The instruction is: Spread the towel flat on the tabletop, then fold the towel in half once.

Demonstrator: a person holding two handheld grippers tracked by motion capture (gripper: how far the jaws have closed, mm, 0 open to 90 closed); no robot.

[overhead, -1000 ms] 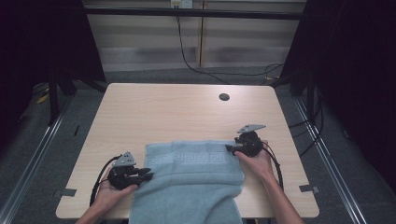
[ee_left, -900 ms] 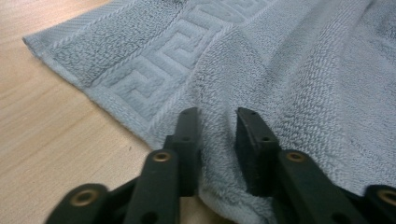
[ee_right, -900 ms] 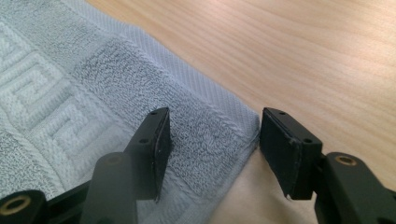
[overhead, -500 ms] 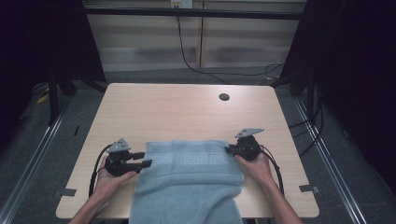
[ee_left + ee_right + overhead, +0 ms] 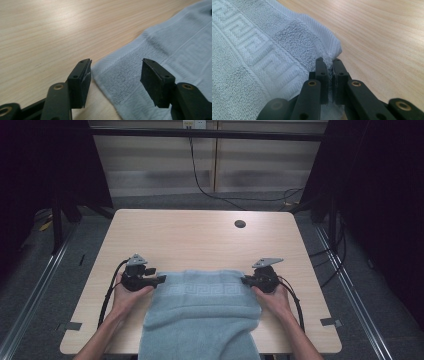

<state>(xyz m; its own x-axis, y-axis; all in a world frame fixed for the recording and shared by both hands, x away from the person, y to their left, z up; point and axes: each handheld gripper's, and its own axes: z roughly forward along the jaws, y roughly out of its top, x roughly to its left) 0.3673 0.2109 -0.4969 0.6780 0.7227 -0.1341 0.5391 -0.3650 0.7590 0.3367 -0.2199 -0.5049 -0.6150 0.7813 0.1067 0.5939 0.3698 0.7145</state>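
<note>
— How far along would you say they are with that towel (image 5: 202, 307)?

— Early, by my reckoning. It lies on the near half of the table (image 5: 200, 237), far edge roughly flat, near end drooping over the table's front edge. No fold is made yet. One far corner is gripped; the other is not.

— Which one is gripped?

— The right gripper (image 5: 246, 280). In the right gripper view its jaws are pressed nearly together with the towel's hemmed corner (image 5: 329, 53) pinched between them (you can see the terry bunching up in the slit).

— And the other hand?

— The left gripper (image 5: 161, 279) sits at the towel's left far corner, jaws spread wide. In the left gripper view the corner (image 5: 100, 71) lies flat on the wood between them, one jaw over bare table, the other over cloth. It holds nothing; whether a pad brushes the fabric I cannot tell.

— So what is left?

— Closing on that corner, I'd judge, then whatever lifting or folding follows.
</note>
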